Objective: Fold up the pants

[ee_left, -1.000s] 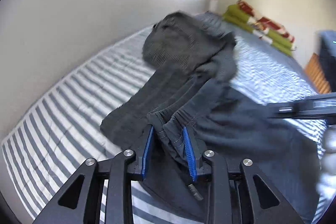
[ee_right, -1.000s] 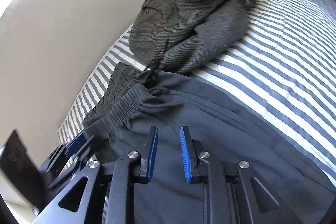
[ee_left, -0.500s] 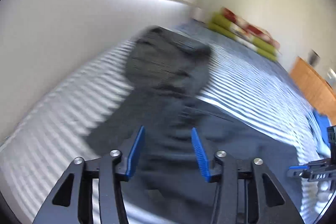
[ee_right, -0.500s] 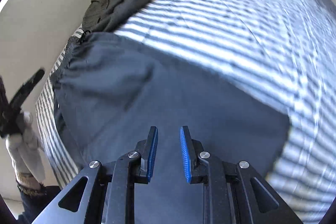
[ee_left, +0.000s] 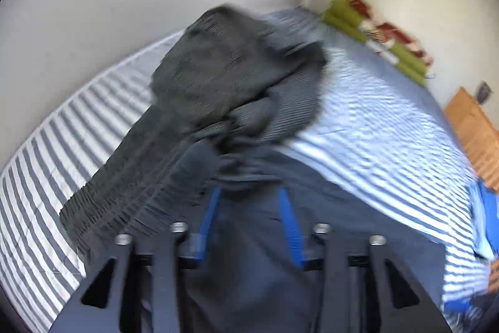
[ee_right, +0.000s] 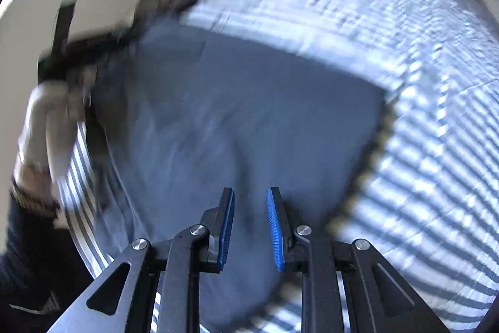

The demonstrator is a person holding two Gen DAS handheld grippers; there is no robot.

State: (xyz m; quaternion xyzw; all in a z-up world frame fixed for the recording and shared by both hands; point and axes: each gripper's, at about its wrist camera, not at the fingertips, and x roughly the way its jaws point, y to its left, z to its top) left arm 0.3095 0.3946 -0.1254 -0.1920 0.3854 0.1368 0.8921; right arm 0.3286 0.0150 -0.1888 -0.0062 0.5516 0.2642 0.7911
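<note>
Between folds, by the look of it: dark pants [ee_left: 280, 255] lying spread on the striped bed [ee_left: 374, 120], waistband end bunched against a heap of grey clothes [ee_left: 224, 77] by the wall. Left gripper [ee_left: 249, 220] with jaws released and nothing pinched, low over the cloth; right gripper [ee_right: 249, 227] likewise parted and empty above the flat fabric [ee_right: 234, 114]. Next, probably: picking an edge or hem, closing on it, carrying it across.
</note>
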